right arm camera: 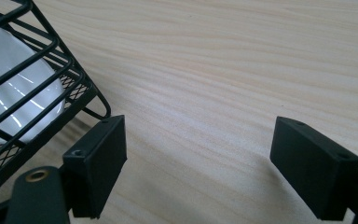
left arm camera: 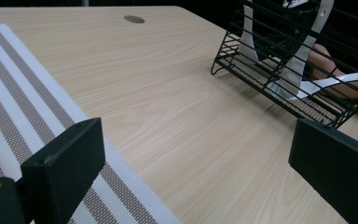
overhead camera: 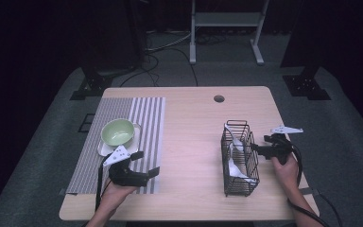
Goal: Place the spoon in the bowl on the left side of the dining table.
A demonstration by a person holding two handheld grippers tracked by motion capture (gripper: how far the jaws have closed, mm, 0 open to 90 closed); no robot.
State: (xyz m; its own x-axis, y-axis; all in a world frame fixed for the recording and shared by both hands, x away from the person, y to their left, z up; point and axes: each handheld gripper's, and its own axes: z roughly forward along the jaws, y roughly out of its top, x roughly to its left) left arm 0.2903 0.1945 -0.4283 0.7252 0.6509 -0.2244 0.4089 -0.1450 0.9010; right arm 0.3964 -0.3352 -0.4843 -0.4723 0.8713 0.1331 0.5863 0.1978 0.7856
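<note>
- Pale wood-grain table point(overhead camera: 189, 142) seen from the high view: a grey-and-white striped mat point(overhead camera: 123, 137) covers its left side, carrying a round green bowl point(overhead camera: 118, 131) on a white, roughly square plate point(overhead camera: 105, 148). A black wire basket point(overhead camera: 238, 158) stands at the right with white pieces inside, possibly plates. The left gripper point(overhead camera: 147, 163) hovers over the mat's near edge; the right gripper point(overhead camera: 257, 148) sits just beside the basket.
- Left gripper view: blocky matte black jaws spread wide over bare wood and the woven striped mat point(left arm camera: 23, 107); the basket point(left arm camera: 298, 65), with a fine mesh floor, lies beyond.
- Right gripper view: jaws parted, empty, over the wood; the basket's corner point(right arm camera: 32, 93) with a glossy white curved piece point(right arm camera: 9, 93) is at left.
</note>
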